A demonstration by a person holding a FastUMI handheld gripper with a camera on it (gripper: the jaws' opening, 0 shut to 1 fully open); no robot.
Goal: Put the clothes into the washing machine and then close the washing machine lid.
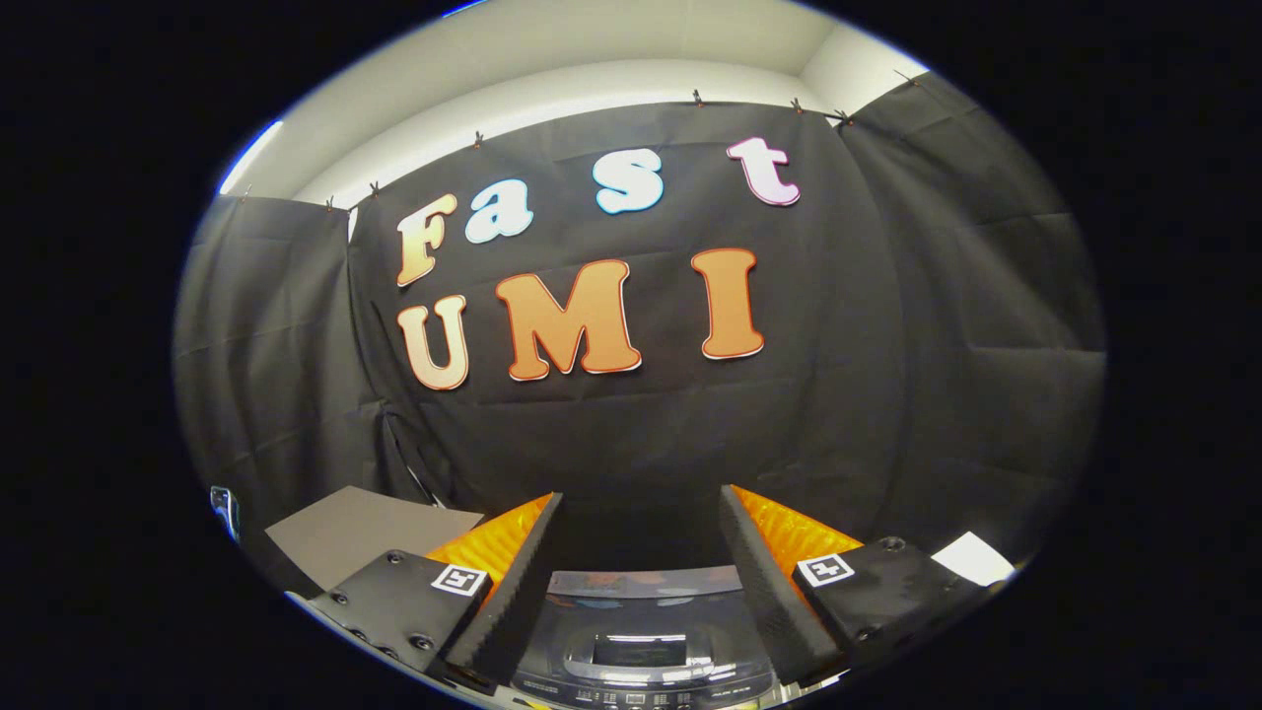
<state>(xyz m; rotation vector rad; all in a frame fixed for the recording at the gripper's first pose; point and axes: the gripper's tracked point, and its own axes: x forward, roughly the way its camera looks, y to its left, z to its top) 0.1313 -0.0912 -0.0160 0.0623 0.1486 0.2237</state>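
Note:
My gripper (641, 508) is open, its two fingers spread wide with nothing between them, raised and facing the booth's black cloth wall. Below and between the fingers sits the washing machine (641, 656), seen from above. Its dark glossy lid (646, 584) lies flat over the tub and its control panel runs along the near edge. I see no clothes in this view.
A grey flat board (360, 532) lies to the left, beyond the left finger. A white sheet (974, 558) pokes out beside the right finger. The black cloth wall stands close behind the machine.

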